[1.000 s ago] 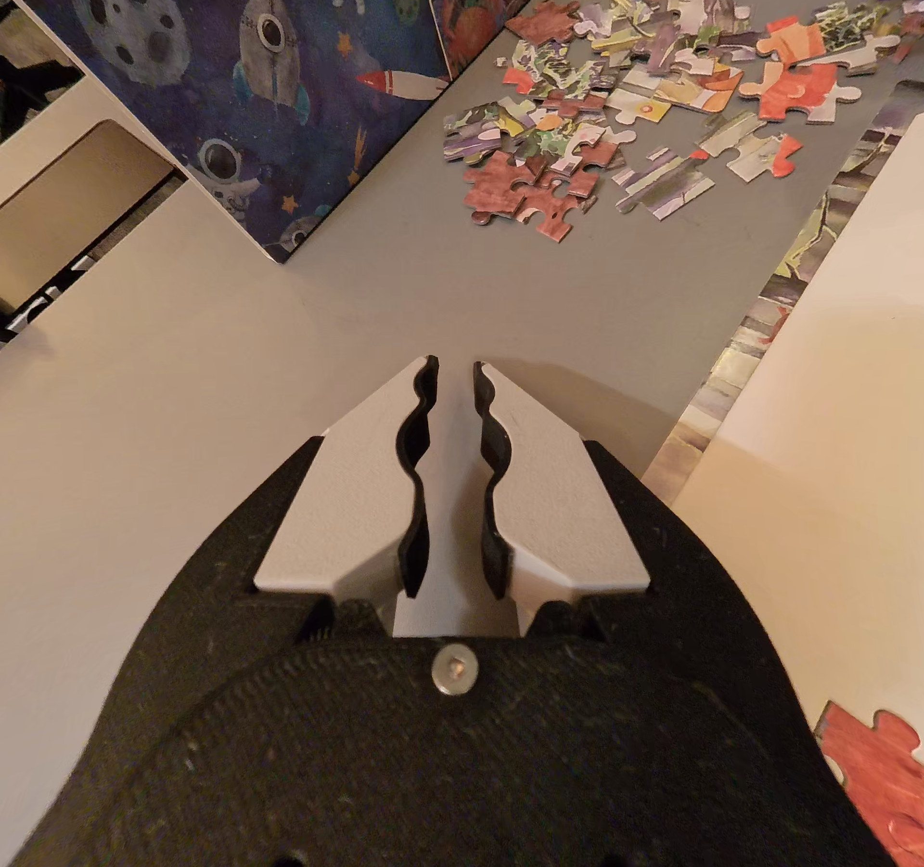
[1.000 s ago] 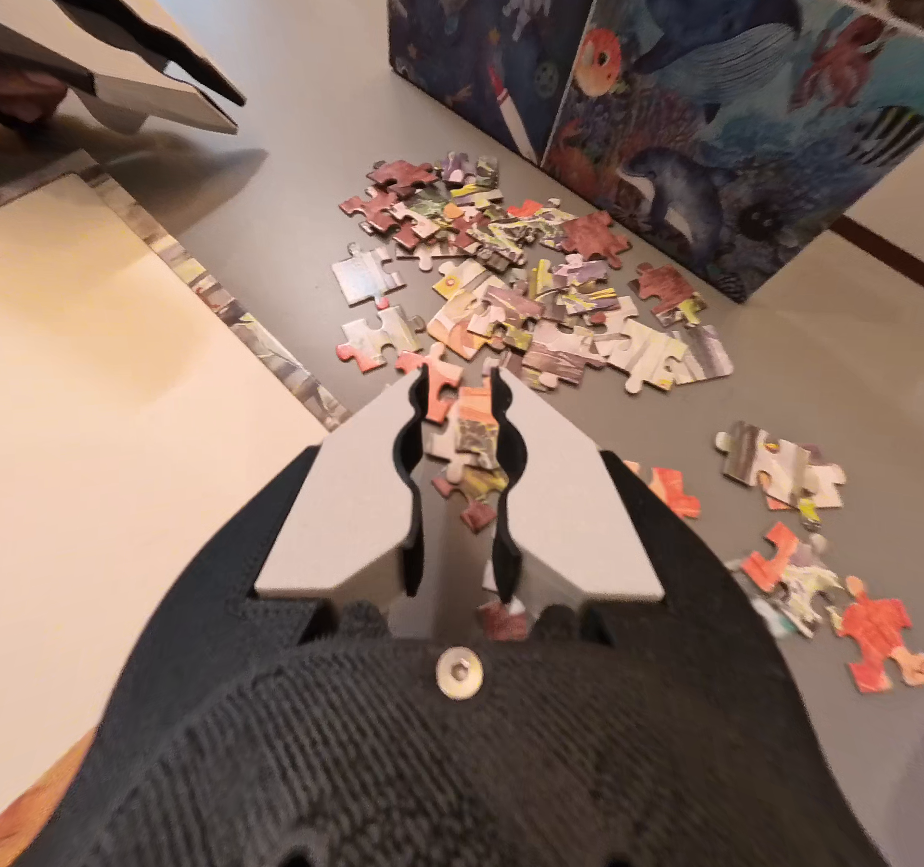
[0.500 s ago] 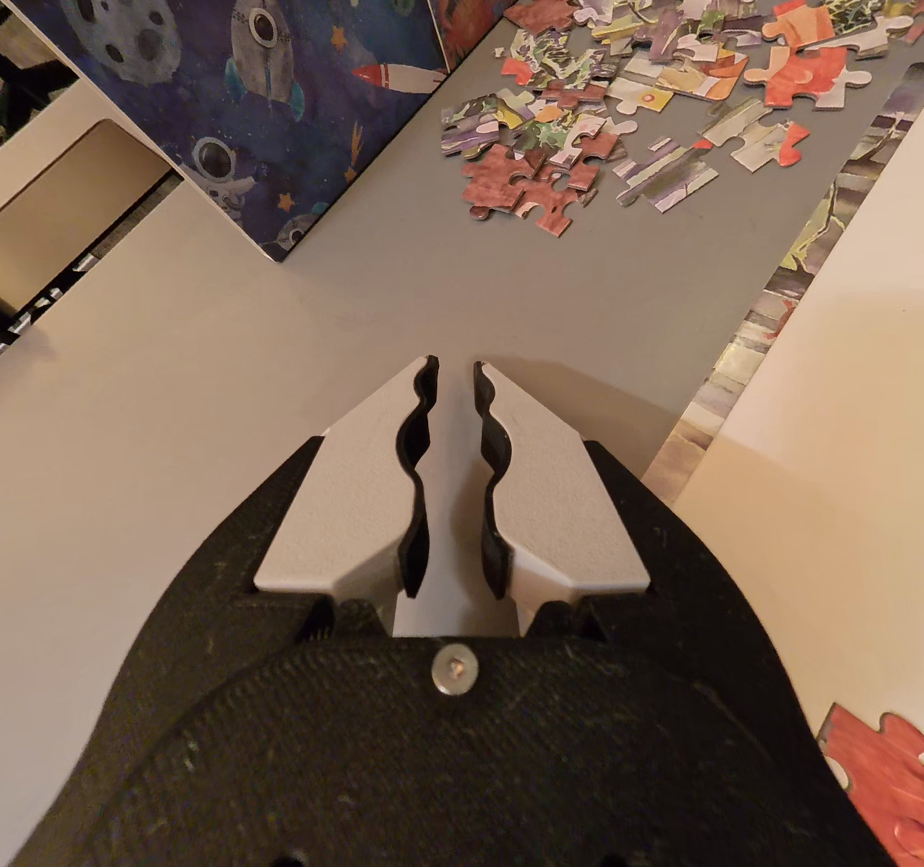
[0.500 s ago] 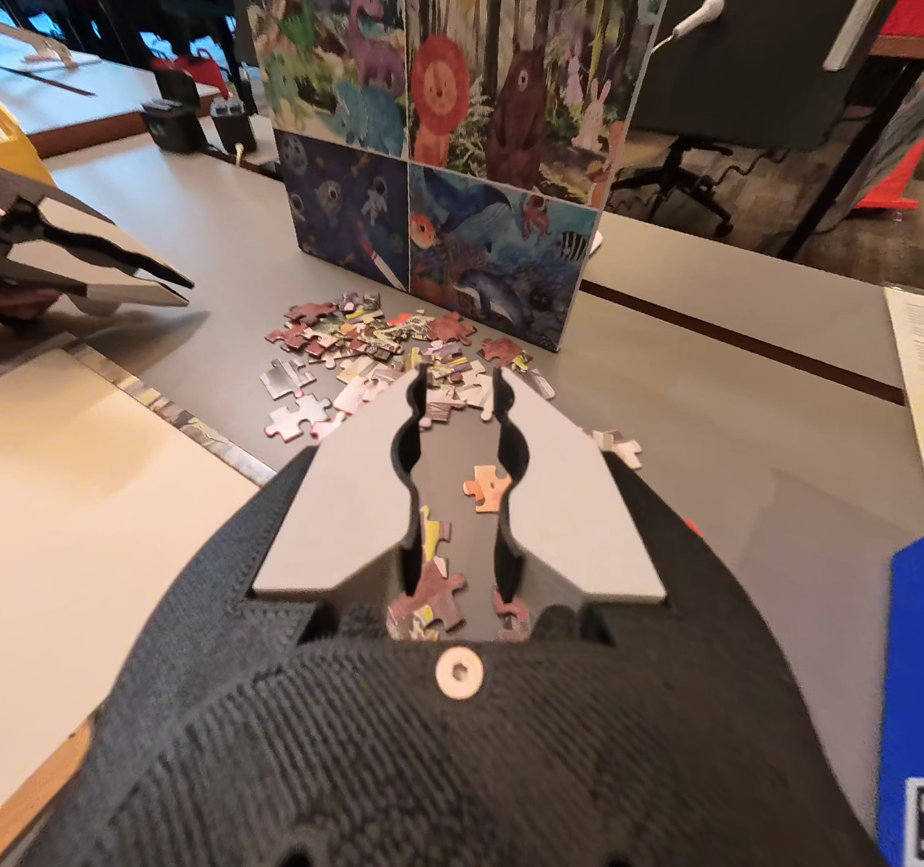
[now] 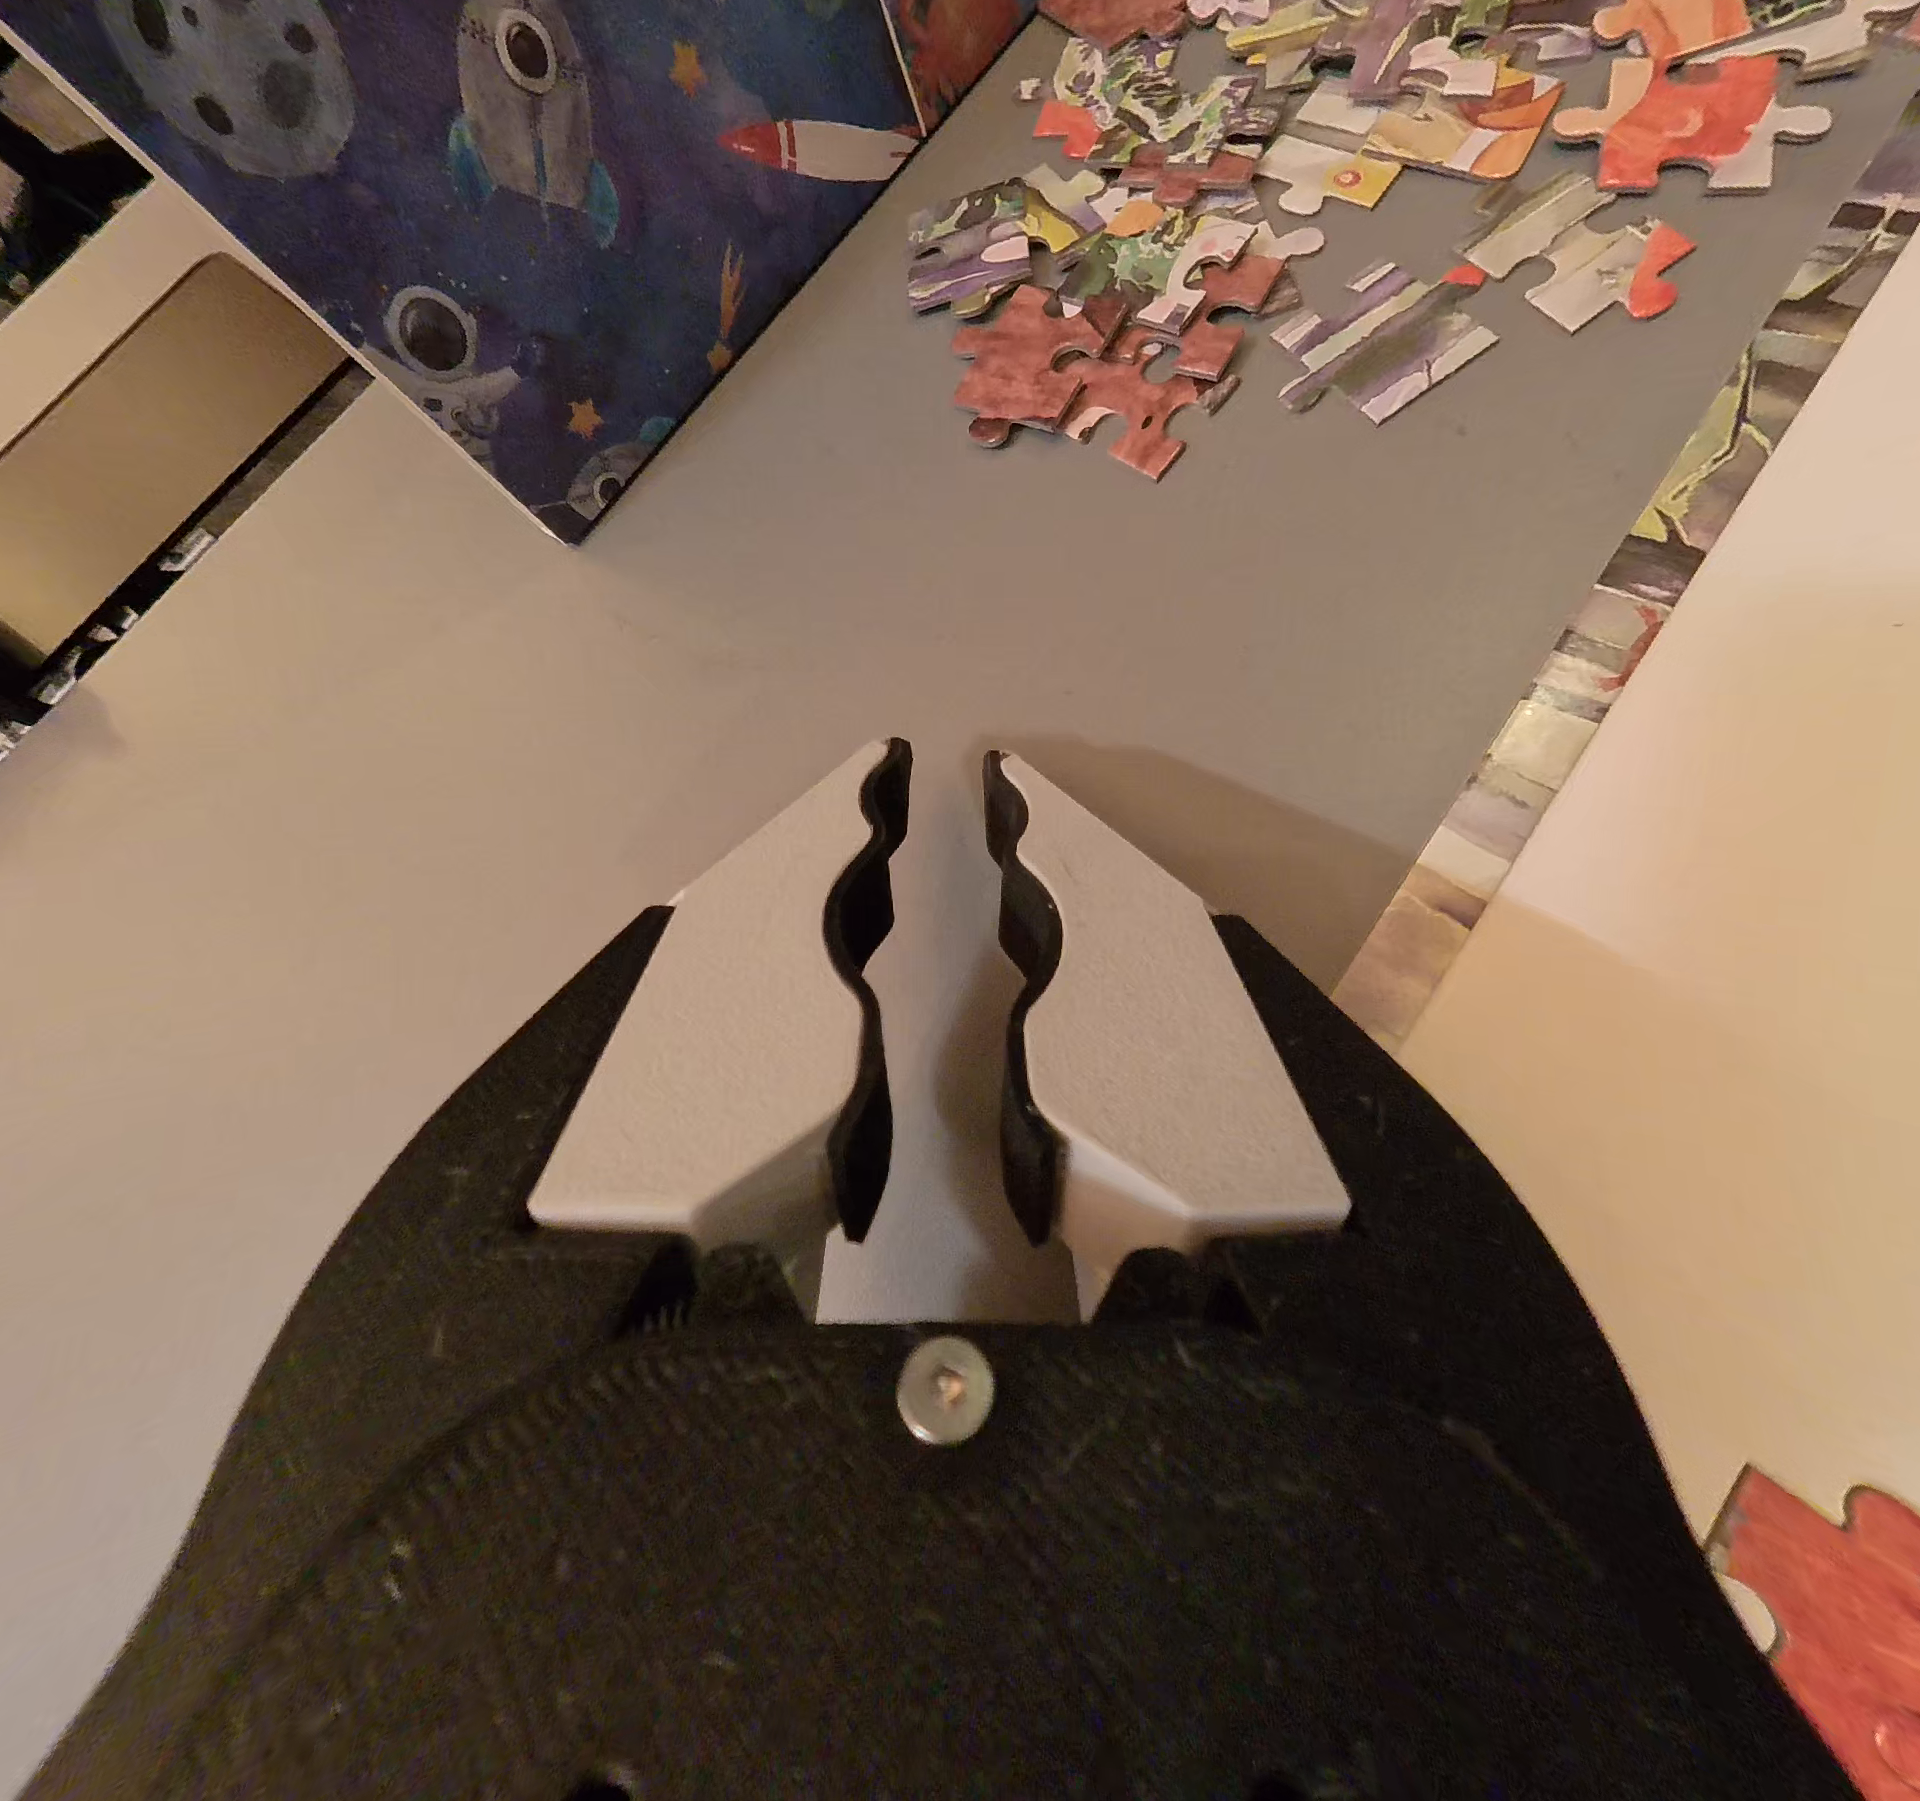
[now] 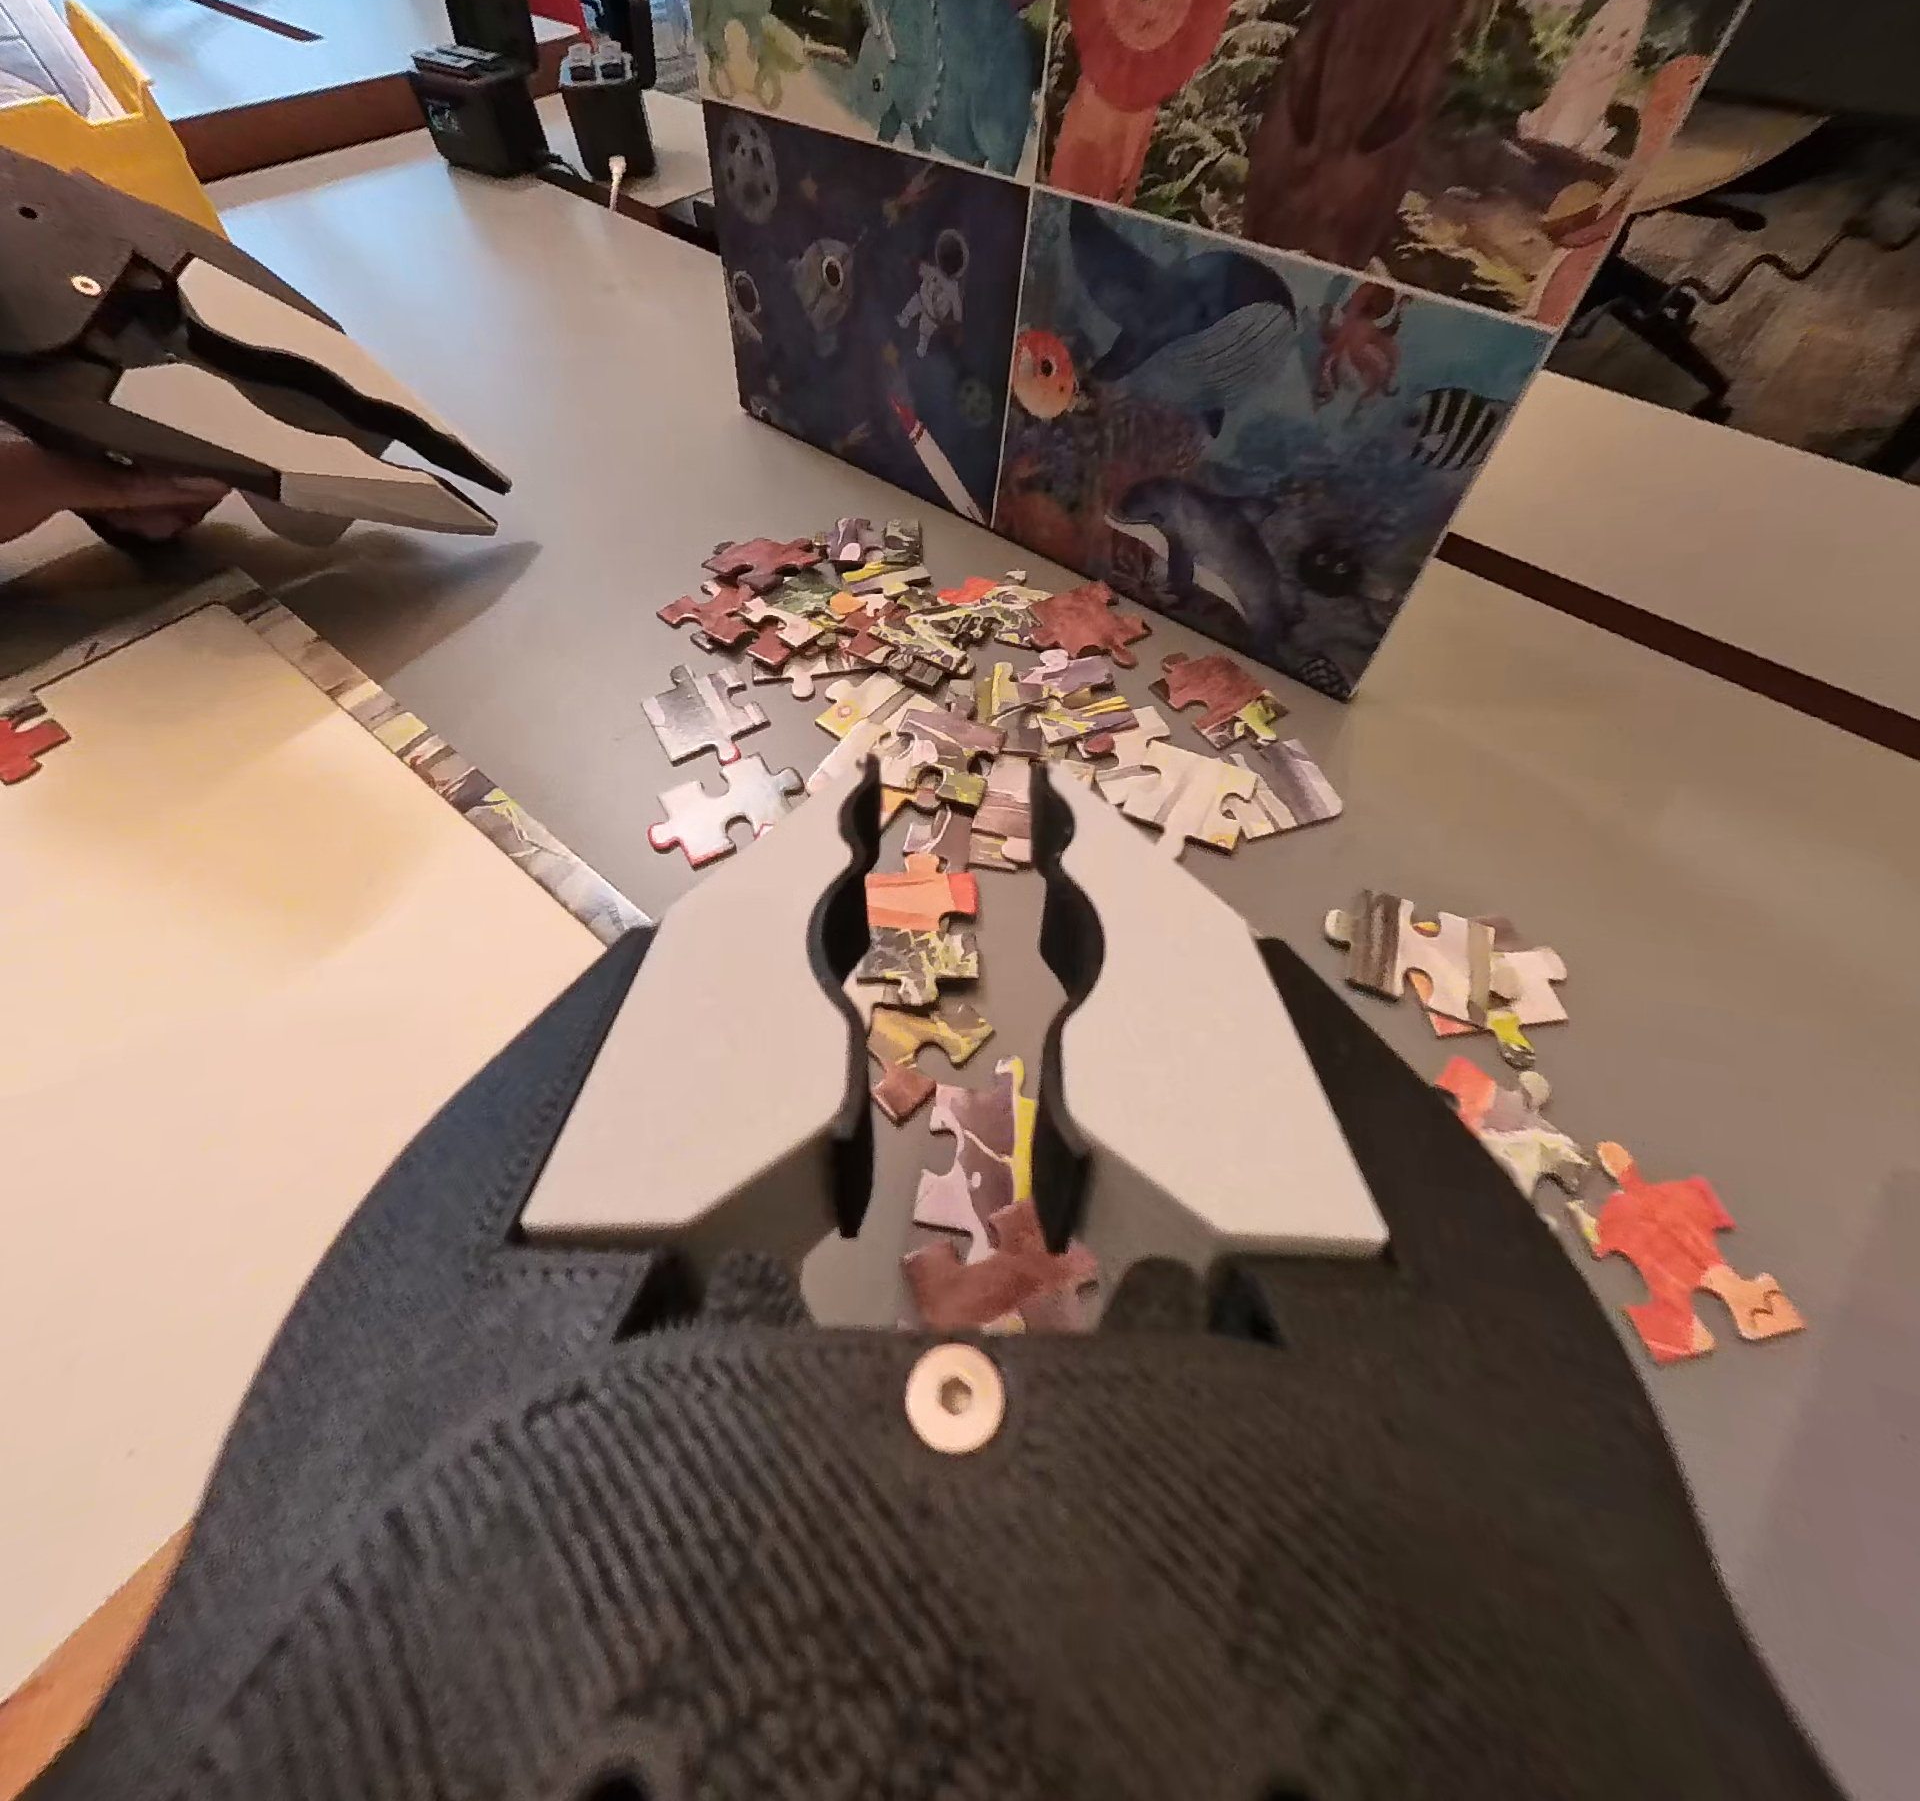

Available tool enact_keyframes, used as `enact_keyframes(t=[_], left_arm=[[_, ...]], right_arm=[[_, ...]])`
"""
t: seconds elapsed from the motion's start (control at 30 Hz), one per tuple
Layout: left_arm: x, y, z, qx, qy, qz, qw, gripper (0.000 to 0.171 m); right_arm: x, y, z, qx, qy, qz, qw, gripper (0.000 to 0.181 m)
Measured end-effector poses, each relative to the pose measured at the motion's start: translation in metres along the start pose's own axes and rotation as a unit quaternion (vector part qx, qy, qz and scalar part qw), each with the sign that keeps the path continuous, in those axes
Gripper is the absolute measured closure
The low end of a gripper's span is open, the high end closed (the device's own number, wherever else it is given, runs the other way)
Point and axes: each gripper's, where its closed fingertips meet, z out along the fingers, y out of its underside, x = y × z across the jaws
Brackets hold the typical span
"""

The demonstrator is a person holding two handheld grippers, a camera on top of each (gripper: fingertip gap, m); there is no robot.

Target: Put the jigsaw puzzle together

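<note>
The grey desk (image 6: 1558, 816) carries every item. The picture box (image 6: 1195, 297) stands upright at 12 o'clock in the right wrist view, its panels showing animals, space and sea scenes; in the left wrist view its space panel (image 5: 468, 141) fills the 11 o'clock area.

The puzzle board (image 6: 208, 920), cream with a printed border strip, lies flat at 9 o'clock in the right wrist view and at 3 o'clock in the left wrist view (image 5: 1714, 920). One red piece (image 6: 26, 738) is seated on the board at its left edge.

The heap of loose jigsaw pieces (image 6: 966, 671) lies on the desk between the box and the board, just beside the box front. In the left wrist view the heap (image 5: 1299, 141) sits at 1 o'clock. Further stray pieces (image 6: 1455, 972) lie apart at 3 o'clock, including an orange-red piece (image 6: 1683, 1252).

The right claw (image 6: 951, 785) hangs above the near edge of the heap, jaws spread, holding nothing; single pieces show through the gap.

The left claw (image 5: 945, 754) is over bare desk, jaws narrowly parted and empty. It also appears at 10 o'clock in the right wrist view (image 6: 488, 504).
</note>
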Motion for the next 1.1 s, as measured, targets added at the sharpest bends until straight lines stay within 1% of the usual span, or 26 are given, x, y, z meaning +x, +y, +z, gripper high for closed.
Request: enact_keyframes(t=[0.23, 0.77, 0.93, 1.1], left_arm=[[0.000, 0.000, 0.000, 0.000, 0.000, 0.000, 1.000, 0.159], [0.000, 0.001, 0.001, -0.004, -0.001, 0.001, 1.000, 0.159], [0.000, 0.001, 0.001, -0.005, -0.002, 0.002, 1.000, 0.159], [0.000, 0.001, 0.001, -0.005, -0.001, -0.001, 1.000, 0.159]], right_arm=[[0.001, 0.003, 0.002, -0.001, -0.007, 0.011, 1.000, 0.154], [0.001, 0.006, 0.004, -0.006, -0.005, 0.009, 1.000, 0.154], [-0.010, 0.011, 0.011, -0.019, -0.029, 0.007, 0.999, 0.151], [-0.033, 0.023, 0.026, -0.053, -0.075, 0.015, 0.996, 0.143]])
